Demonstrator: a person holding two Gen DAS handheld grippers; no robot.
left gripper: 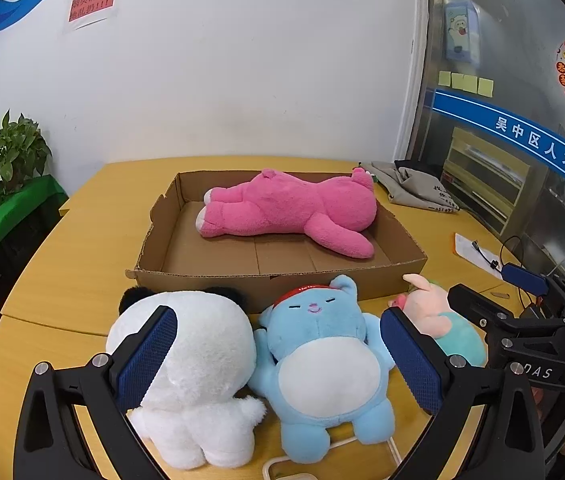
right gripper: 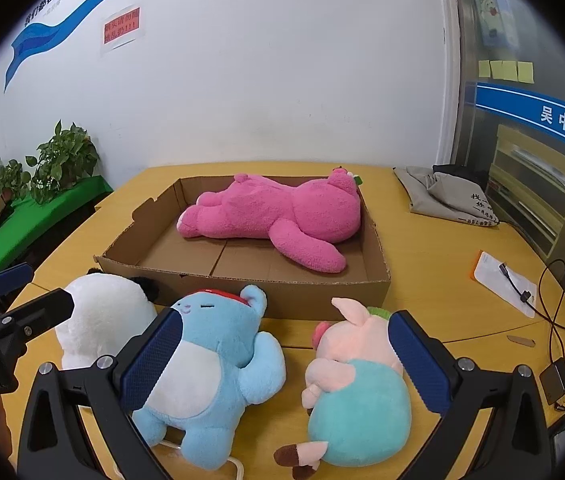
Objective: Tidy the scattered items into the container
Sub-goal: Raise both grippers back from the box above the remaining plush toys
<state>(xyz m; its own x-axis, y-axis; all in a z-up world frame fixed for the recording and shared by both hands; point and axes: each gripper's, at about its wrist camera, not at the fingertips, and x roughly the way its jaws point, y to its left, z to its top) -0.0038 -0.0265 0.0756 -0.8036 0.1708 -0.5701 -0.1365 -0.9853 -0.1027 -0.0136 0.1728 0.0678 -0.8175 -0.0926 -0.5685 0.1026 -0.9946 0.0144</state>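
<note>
A shallow cardboard box (left gripper: 202,278) (right gripper: 242,288) sits on the yellow table with a pink plush bear (left gripper: 290,212) (right gripper: 278,216) lying in it. In front of the box lie three plush toys: a white panda (left gripper: 198,364) (right gripper: 98,312), a blue bear (left gripper: 322,364) (right gripper: 210,368) and a pink pig in teal (left gripper: 442,316) (right gripper: 358,384). My left gripper (left gripper: 278,356) is open, above the panda and blue bear. My right gripper (right gripper: 282,360) is open, above the blue bear and pig. Both are empty.
A grey cloth bag (left gripper: 414,188) (right gripper: 446,196) lies at the table's far right. Papers and cables (right gripper: 510,280) lie at the right edge. Potted plants (right gripper: 58,160) stand on a green shelf at left. A white cable (left gripper: 362,440) runs under the blue bear.
</note>
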